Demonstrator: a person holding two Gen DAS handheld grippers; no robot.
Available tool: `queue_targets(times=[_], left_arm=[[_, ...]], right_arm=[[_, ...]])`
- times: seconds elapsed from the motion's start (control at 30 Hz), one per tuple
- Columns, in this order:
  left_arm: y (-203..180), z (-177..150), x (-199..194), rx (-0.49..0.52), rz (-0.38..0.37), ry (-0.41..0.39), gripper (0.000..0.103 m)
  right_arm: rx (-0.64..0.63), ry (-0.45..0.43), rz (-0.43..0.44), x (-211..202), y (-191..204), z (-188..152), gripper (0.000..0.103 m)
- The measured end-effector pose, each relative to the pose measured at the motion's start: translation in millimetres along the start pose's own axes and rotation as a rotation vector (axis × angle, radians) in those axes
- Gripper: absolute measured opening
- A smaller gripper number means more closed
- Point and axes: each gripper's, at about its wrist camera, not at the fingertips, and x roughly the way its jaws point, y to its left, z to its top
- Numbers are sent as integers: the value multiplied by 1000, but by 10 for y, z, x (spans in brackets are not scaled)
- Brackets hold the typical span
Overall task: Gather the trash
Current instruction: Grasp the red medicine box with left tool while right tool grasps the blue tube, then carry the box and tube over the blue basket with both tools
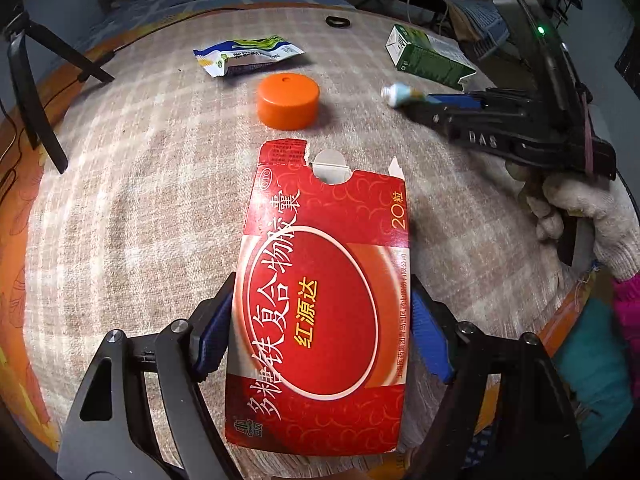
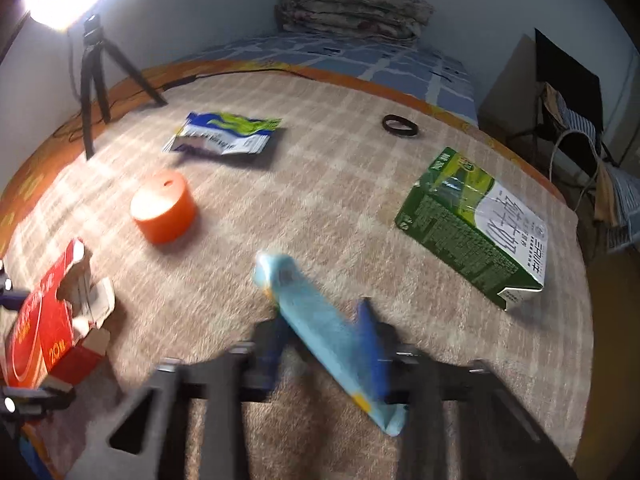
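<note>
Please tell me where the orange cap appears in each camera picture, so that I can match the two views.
Left wrist view: the orange cap stands upper centre, beyond the red box held in the left tongs.
Right wrist view: the orange cap stands at the left, above the red box.
Shared landmark: the blue and green wrapper lies just behind the cap in both views.

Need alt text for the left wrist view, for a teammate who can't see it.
The left tool grips a flattened red medicine box above a plaid cloth. Beyond lie an orange cap, a wrapper and a green carton; at right, the right tool holds a small tube.
</note>
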Motion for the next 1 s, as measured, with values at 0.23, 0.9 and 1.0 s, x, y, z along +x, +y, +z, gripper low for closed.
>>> queue_targets(times=[0.23, 0.9, 1.0], left_arm=[[76, -12, -103, -40, -18, -27, 79], [-267, -418, -830, -2, 9, -161, 79], [-321, -569, -911, 2, 11, -165, 79]], right_arm=[[74, -21, 23, -69, -115, -12, 5], [107, -154, 176, -1385, 324, -435, 5], [107, -161, 199, -1583, 410, -600, 5]])
